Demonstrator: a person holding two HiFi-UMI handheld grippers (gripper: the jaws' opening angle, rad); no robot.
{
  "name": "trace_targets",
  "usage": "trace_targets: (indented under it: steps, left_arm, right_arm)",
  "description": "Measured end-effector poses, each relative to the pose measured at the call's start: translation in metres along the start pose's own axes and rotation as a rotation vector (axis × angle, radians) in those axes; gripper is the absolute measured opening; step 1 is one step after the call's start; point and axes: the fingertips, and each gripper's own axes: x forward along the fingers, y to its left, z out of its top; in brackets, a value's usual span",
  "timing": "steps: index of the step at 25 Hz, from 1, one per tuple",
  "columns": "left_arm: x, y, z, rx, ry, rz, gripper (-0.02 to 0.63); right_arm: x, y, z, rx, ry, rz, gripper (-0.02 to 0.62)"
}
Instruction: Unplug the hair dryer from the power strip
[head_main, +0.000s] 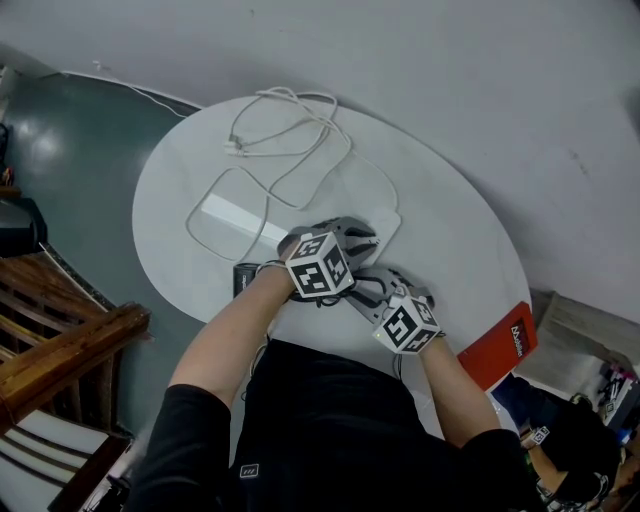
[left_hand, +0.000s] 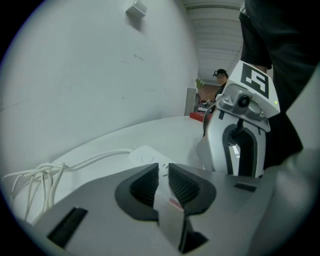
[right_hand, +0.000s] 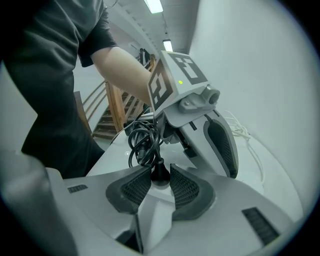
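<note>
A white power strip (head_main: 388, 226) lies on the round white table (head_main: 180, 170), its white cable (head_main: 272, 140) looped behind it. My left gripper (head_main: 362, 240) reaches down onto the strip. In the left gripper view its pads are close together with the strip's end (left_hand: 146, 156) pinched between them. My right gripper (head_main: 372, 287), just to the right, is shut on a black plug (right_hand: 160, 173), and the black cord (right_hand: 142, 140) coils up from it. A dark hair dryer body (head_main: 245, 278) shows left of my left wrist, mostly hidden.
A red box (head_main: 505, 350) sits at the table's right edge. Wooden stairs (head_main: 60, 340) stand to the left, below the table. A grey wall runs close behind the table. The two grippers are almost touching each other.
</note>
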Motion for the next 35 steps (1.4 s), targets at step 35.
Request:
trace_targets:
  steps: [35]
  left_arm:
    - [-0.001, -0.007, -0.001, -0.102, -0.106, -0.010, 0.029]
  right_arm:
    - [-0.002, 0.015, 0.015, -0.020, -0.025, 0.014, 0.069]
